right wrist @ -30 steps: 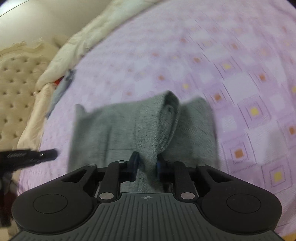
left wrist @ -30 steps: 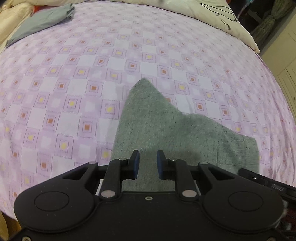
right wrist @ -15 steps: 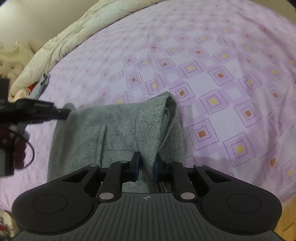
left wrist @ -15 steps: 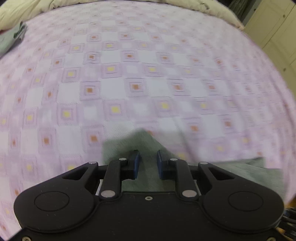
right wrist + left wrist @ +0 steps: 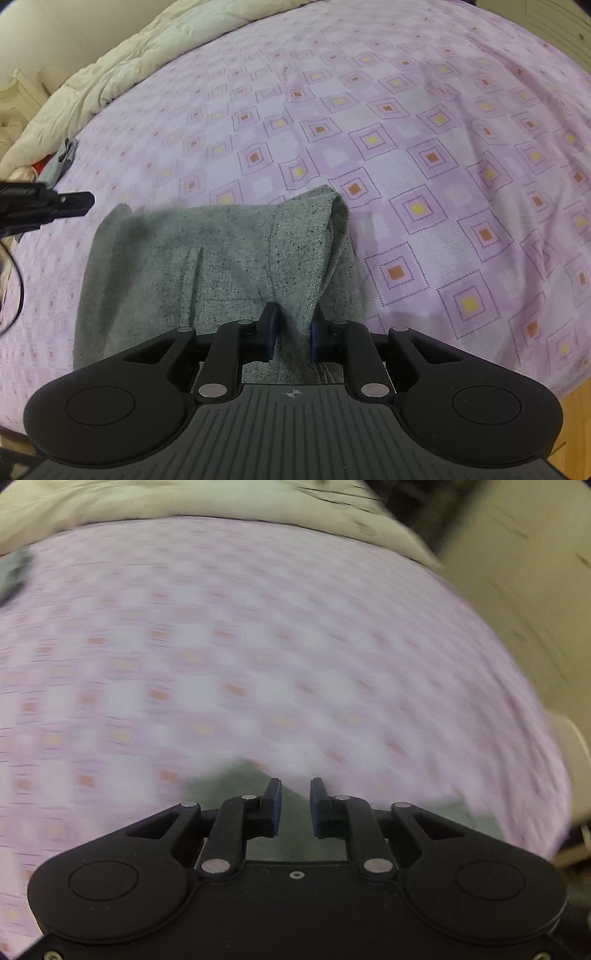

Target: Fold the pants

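We had the pants (image 5: 207, 266) partly folded — right gripper (image 5: 291, 328) clamped on cloth between its jaws, left gripper (image 5: 295, 805) apart and empty — more folds left

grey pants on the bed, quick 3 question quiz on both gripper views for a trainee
1. True or false: the right gripper has a raised fold of the grey pants between its fingers.
2. Multiple choice: in the left wrist view, the left gripper is A) clamped on a pillow, B) parted with nothing between its fingers, C) out of view.
3. Fill the blank: the pants lie on a ______ bedsheet patterned with small squares.

Key
1. True; the cloth rises up between the blue pads.
2. B; the view is blurred, but the gap shows, with grey cloth below it.
3. Purple.
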Demonstrator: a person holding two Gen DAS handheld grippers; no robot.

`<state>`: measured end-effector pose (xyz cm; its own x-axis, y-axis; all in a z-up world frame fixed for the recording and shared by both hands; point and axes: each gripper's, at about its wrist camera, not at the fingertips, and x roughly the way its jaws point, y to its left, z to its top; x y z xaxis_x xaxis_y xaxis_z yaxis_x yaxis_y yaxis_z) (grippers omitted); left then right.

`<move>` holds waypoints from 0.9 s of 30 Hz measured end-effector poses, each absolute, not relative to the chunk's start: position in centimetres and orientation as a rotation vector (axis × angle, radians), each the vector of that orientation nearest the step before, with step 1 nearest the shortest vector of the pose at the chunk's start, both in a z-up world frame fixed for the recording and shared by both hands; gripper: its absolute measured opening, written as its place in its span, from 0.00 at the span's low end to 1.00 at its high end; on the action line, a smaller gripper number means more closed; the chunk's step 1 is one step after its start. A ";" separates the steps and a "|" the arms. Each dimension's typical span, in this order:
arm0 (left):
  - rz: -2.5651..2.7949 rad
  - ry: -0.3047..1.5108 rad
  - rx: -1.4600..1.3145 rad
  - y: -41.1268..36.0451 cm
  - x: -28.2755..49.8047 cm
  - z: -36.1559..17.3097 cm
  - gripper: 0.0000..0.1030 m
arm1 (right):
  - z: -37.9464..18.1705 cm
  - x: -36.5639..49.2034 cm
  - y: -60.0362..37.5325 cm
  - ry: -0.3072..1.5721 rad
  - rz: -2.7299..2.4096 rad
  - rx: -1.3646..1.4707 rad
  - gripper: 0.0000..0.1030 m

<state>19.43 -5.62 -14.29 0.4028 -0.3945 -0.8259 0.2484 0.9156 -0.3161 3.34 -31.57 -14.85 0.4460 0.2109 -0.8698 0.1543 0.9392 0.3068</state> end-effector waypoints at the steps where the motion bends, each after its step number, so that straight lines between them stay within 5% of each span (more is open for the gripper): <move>1: -0.449 1.097 -0.113 -6.8 18.8 -14.9 0.30 | -14.9 3.4 -31.7 1.120 0.034 0.369 0.17; 7: -0.363 1.216 -0.062 -9.0 19.7 -20.9 0.31 | -15.0 3.6 -31.7 1.127 0.043 0.351 0.22; 12: -0.214 1.162 -0.223 -7.0 22.1 -19.0 0.28 | -14.0 3.6 -31.8 1.104 0.044 0.302 0.30; 18: -0.118 1.148 -0.339 -3.4 21.0 -17.4 0.32 | -12.9 3.2 -32.0 1.029 0.083 0.241 0.58; 20: -0.123 1.151 -0.374 -2.4 19.3 -17.2 0.32 | -13.6 3.7 -32.5 1.056 0.104 0.272 0.60; 24: -0.138 1.161 -0.442 -0.5 15.3 -16.8 0.54 | -16.4 4.7 -32.8 1.137 0.148 0.332 0.68; 27: -0.155 1.202 -0.464 -0.2 13.5 -17.2 0.64 | -18.5 5.8 -33.0 1.179 0.177 0.370 0.84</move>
<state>13.46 -0.19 -17.17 0.3628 -0.3574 -0.8606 -0.1267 0.8961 -0.4255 5.82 -33.03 -18.52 0.3767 0.3257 -0.8672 0.0564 0.9264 0.3724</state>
